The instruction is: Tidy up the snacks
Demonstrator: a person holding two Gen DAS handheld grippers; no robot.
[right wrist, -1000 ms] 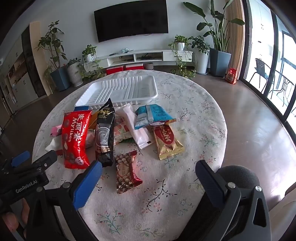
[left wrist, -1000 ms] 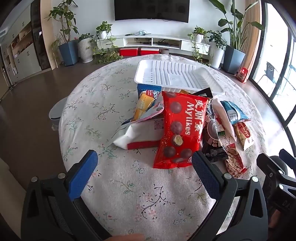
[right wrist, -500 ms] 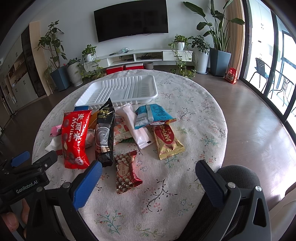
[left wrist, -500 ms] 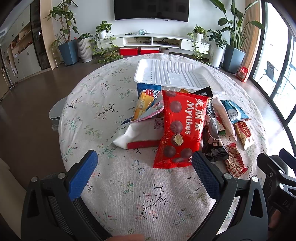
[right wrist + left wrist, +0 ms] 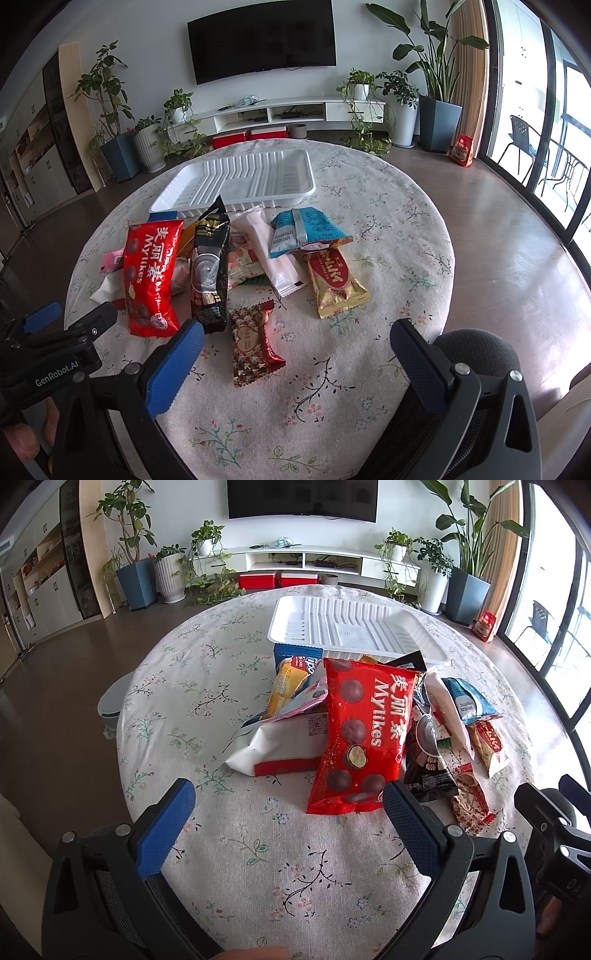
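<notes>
A pile of snack packets lies mid-table. A red Mylikes bag [image 5: 360, 734] [image 5: 149, 273] lies on a white bag [image 5: 280, 746], next to a black packet [image 5: 208, 269]. A blue packet [image 5: 304, 232], a gold packet [image 5: 336, 282], a white wrapper [image 5: 275, 254] and a red patterned bar [image 5: 251, 341] lie to the right. An empty white ribbed tray [image 5: 351, 629] [image 5: 243, 181] stands behind them. My left gripper [image 5: 288, 830] is open, short of the Mylikes bag. My right gripper [image 5: 295, 362] is open, around the near end of the patterned bar.
The round table has a floral cloth [image 5: 207, 686] [image 5: 399, 221]. A dark chair back [image 5: 476, 350] sits at the near right edge. A grey stool [image 5: 110, 705] stands left of the table. Plants and a TV shelf line the far wall.
</notes>
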